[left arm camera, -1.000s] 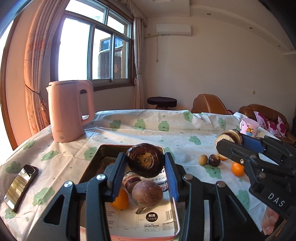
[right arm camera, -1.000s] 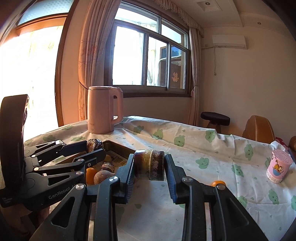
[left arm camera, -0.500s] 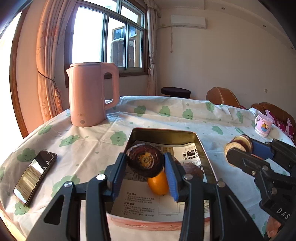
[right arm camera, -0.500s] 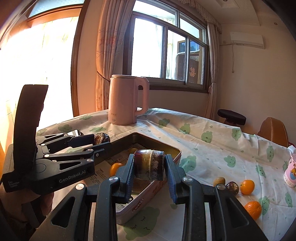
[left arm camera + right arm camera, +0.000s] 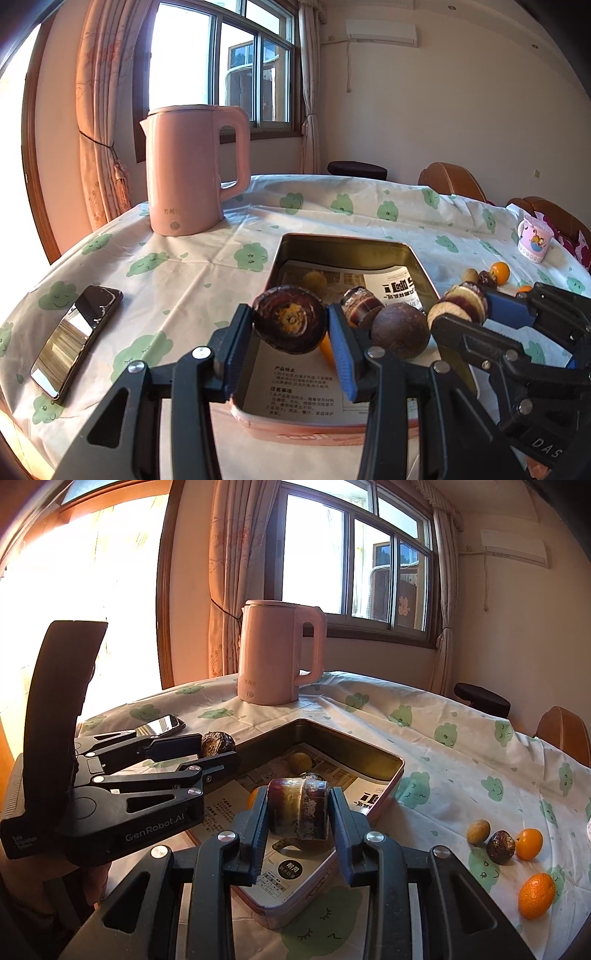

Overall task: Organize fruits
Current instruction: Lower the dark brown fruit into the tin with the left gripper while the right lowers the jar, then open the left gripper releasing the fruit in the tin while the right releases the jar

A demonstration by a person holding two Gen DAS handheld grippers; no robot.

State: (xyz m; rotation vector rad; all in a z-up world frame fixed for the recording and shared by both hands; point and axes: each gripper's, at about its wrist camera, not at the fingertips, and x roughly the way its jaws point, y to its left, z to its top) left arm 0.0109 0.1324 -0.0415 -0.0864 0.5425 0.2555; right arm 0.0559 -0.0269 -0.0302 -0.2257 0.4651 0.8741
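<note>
Both grippers loaded, poised at the tin.

Left wrist view: left gripper (image 5: 290,326) clamps a dark round fruit (image 5: 289,325) at frame centre, directly above the tin (image 5: 345,243).
Right wrist view: right gripper (image 5: 297,810) grips a banded fruit (image 5: 297,808), long axis crosswise between the pads, above the tin's near corner; loose fruits lie lower right.

- Your tin tray (image 5: 347,242) beside the kettle (image 5: 192,170) looks metal, dull gold inside, paper-lined;
- the kettle is matt pink plastic;
- the phone (image 5: 75,328) left of the tray is glossy.

The left claw (image 5: 290,325) half hides an orange fruit (image 5: 326,350) in the tin (image 5: 343,244).
</note>
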